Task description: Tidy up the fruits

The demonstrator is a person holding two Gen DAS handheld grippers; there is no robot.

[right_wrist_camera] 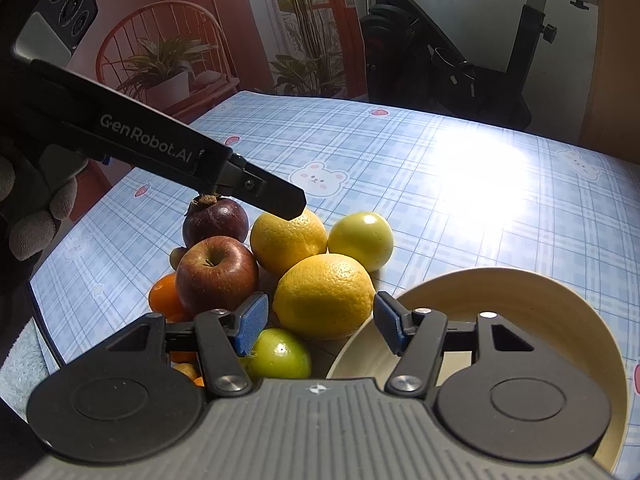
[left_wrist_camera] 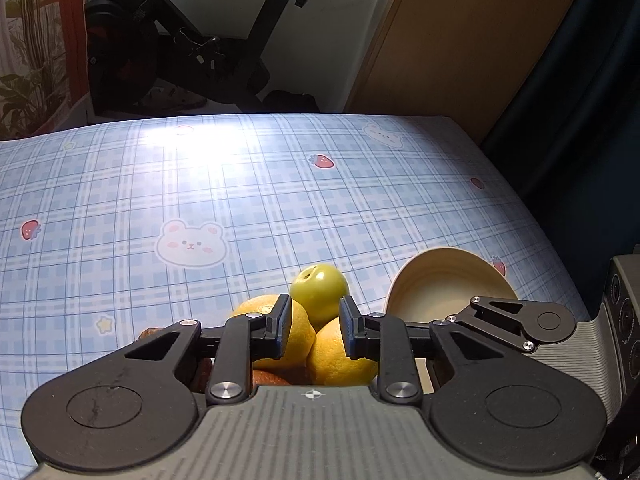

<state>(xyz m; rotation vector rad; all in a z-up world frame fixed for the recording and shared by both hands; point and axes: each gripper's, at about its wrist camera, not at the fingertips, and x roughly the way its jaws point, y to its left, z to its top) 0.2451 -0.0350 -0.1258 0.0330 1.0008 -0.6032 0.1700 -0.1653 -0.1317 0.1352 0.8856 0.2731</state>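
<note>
Fruits (right_wrist_camera: 324,296) all heaped at centre frame on worktop (right_wrist_camera: 440,200), bowl (right_wrist_camera: 560,312) lower right empty; left tool (left_wrist_camera: 314,326) and right tool (right_wrist_camera: 320,322) agape, gripping nothing.

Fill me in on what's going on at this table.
A person with a gripper in each hand is sorting a pile of fruit. The left gripper is open, with a finger over the far orange. The right gripper is open, with the near orange between its fingers. Neither holds anything. The bowl beside the pile looks empty. An apple, two green fruits and a dark purple fruit also wait in the pile.
</note>
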